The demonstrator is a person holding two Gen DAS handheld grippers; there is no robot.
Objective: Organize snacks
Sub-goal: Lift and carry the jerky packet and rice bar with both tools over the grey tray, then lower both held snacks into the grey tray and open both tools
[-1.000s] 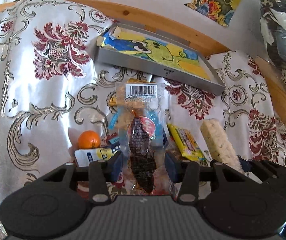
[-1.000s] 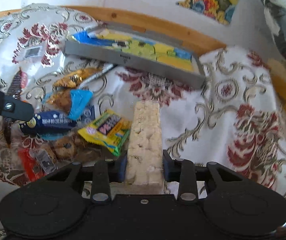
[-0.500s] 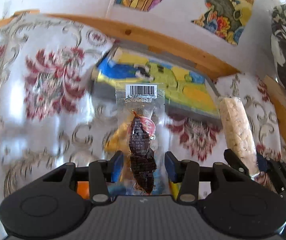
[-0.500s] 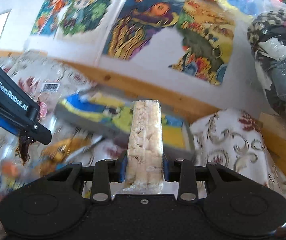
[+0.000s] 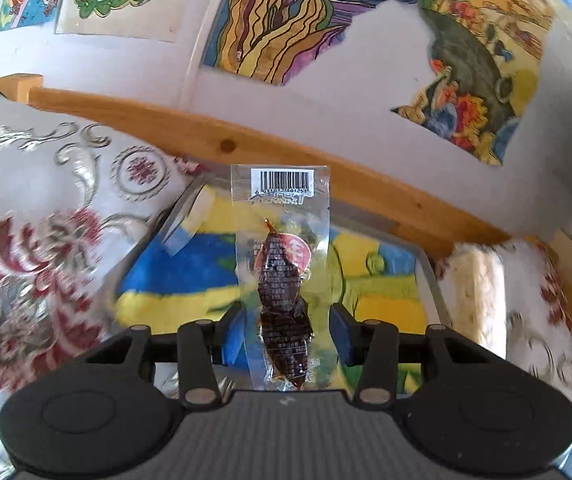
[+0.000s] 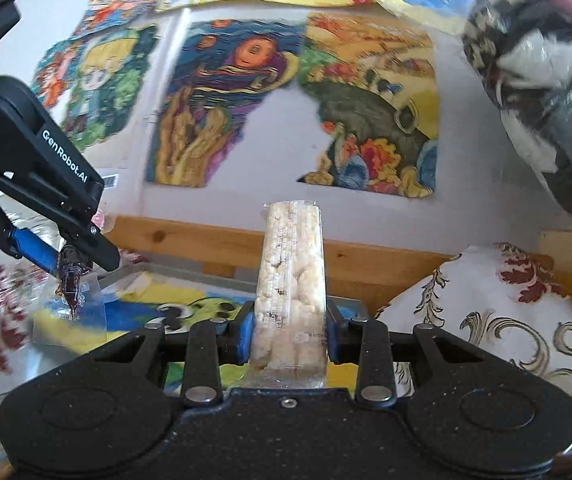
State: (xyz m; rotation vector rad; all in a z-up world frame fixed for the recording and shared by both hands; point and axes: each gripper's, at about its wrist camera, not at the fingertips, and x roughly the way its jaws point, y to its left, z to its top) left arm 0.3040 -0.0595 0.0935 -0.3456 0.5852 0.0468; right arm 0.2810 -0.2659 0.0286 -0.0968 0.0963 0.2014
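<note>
Two grippers loaded above the tray [image 5: 432,280]: left gripper [image 5: 286,334] pinches a clear dark-snack packet [image 5: 283,276]; right gripper [image 6: 289,334] clamps a rice bar [image 6: 292,280]. Risk: slick film slipping, either snack missing the tray.

Left wrist view: taken from just behind the left claw [image 5: 286,330], looking forward along its fingers, low and close over the tray [image 5: 378,284] and facing the wooden rail [image 5: 366,184] and the wall of drawings [image 5: 482,76]. Right wrist view: taken from just behind the right claw [image 6: 288,334], facing the same wall from a position to the right and tilted higher, with the left claw [image 6: 71,258] at its left edge. Both views share the tray [image 6: 189,304], rail [image 6: 213,246], patterned cloth [image 5: 45,216] [image 6: 498,320] and drawings [image 6: 370,116].
</note>
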